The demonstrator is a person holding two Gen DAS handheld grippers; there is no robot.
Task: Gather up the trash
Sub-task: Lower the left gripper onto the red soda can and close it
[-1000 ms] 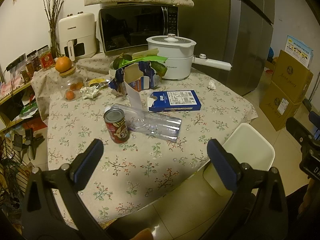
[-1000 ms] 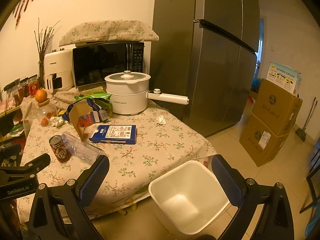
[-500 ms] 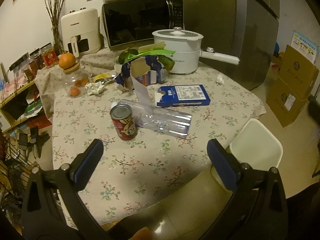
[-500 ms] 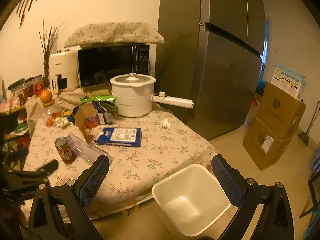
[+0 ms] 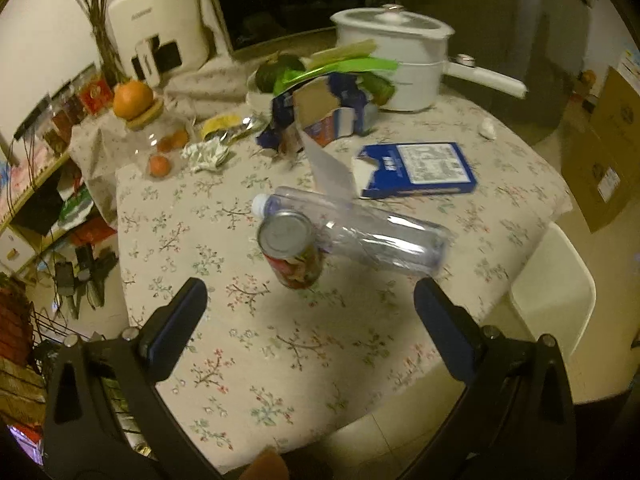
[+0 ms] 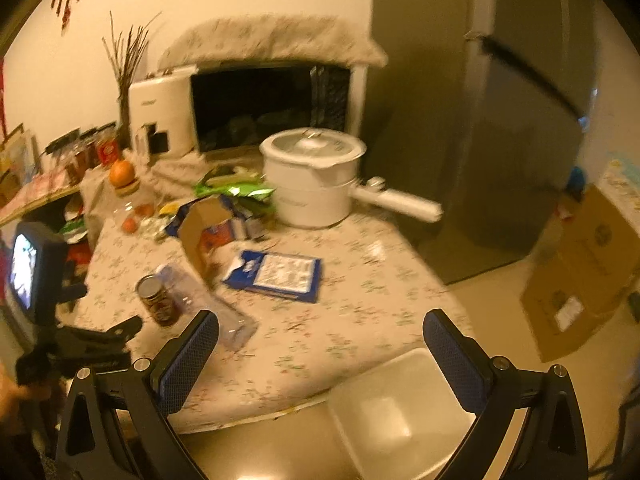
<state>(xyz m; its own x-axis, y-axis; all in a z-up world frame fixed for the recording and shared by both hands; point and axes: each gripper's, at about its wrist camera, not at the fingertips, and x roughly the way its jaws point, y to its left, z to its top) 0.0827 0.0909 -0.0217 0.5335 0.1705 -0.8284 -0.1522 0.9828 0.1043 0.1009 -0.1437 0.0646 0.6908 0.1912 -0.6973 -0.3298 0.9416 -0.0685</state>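
Observation:
A red drink can [image 5: 292,250] stands upright on the floral tablecloth [image 5: 280,344], just ahead of my open left gripper [image 5: 312,320]. A clear plastic bottle [image 5: 360,232] lies on its side behind the can. A flat blue box [image 5: 420,170], a torn carton [image 5: 328,116] and crumpled foil [image 5: 206,154] lie farther back. In the right wrist view my open right gripper [image 6: 320,356] hovers over the table's near edge, with the can [image 6: 158,300], the bottle [image 6: 208,304] and the blue box [image 6: 280,276] beyond. A white bin [image 6: 400,412] sits on the floor below.
A white pot with a long handle [image 5: 396,64], a microwave [image 5: 288,4], an air fryer [image 5: 156,32] and a jar with an orange on top [image 5: 148,128] crowd the table's back. Cardboard boxes [image 6: 580,276] and a tall fridge [image 6: 480,112] stand to the right. The white bin [image 5: 556,288] is beside the table.
My left gripper has moved forward over the table toward the can, which now looks much closer. The right gripper has drifted in toward the table edge above the bin; its view is blurred.

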